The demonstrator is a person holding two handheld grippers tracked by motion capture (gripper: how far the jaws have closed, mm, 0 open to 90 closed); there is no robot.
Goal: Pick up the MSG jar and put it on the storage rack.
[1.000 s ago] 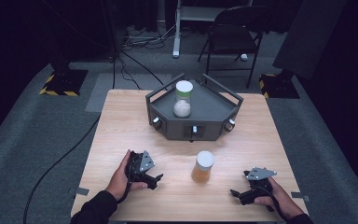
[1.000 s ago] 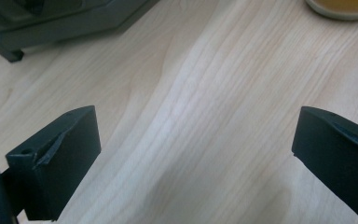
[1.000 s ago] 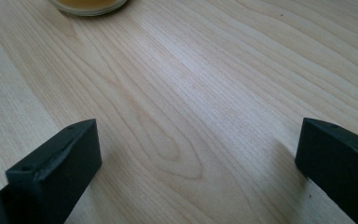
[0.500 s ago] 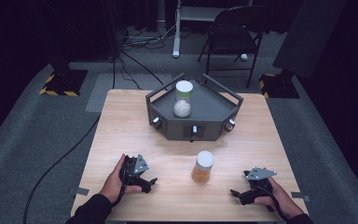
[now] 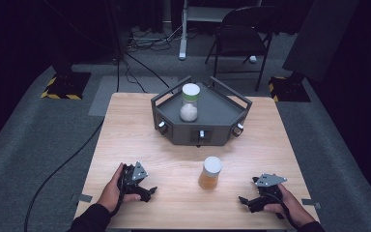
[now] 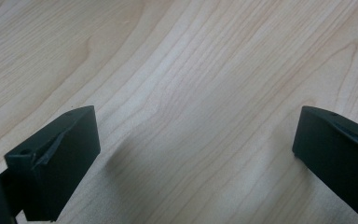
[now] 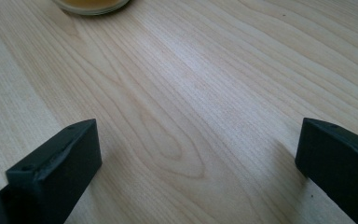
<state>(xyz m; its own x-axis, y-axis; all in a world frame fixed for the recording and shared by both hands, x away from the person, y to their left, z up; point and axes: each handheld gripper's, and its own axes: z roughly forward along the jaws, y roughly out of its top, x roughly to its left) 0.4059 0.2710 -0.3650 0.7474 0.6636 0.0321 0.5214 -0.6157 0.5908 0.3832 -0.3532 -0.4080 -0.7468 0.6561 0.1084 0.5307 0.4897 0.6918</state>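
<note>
Left gripper: rests on the desk near the front left corner, in the person's left hand; its jaws stand wide apart with only bare wood between them in the left gripper view.
Right gripper: lies low near the front right corner in the right hand, jaws spread wide and aimed along the front edge toward the middle.
Amber jar: stands upright with a white lid, between the two grippers and a little farther from the front edge; its base shows at the top of the right gripper view. Neither gripper touches it.
Risk at the jar: it looks tall for its base, so I judge that a jaw coming in low and sideways could clip it and tip or skid it before the other jaw closes.
Risk of a poor hold: a smooth round wall may slip if the jaws close off-centre or catch only the lid.
Risk between hands: both grippers face the same jar; reaching together could make them knock each other.
Black tray: sits toward the far edge, raised, with rails above its rim, well apart from the amber jar.
White-filled jar: stands upright in the tray, toward its left side.
Risk at the tray: a jar carried in too low could strike the front wall or a rail, or bump the jar standing there.
</note>
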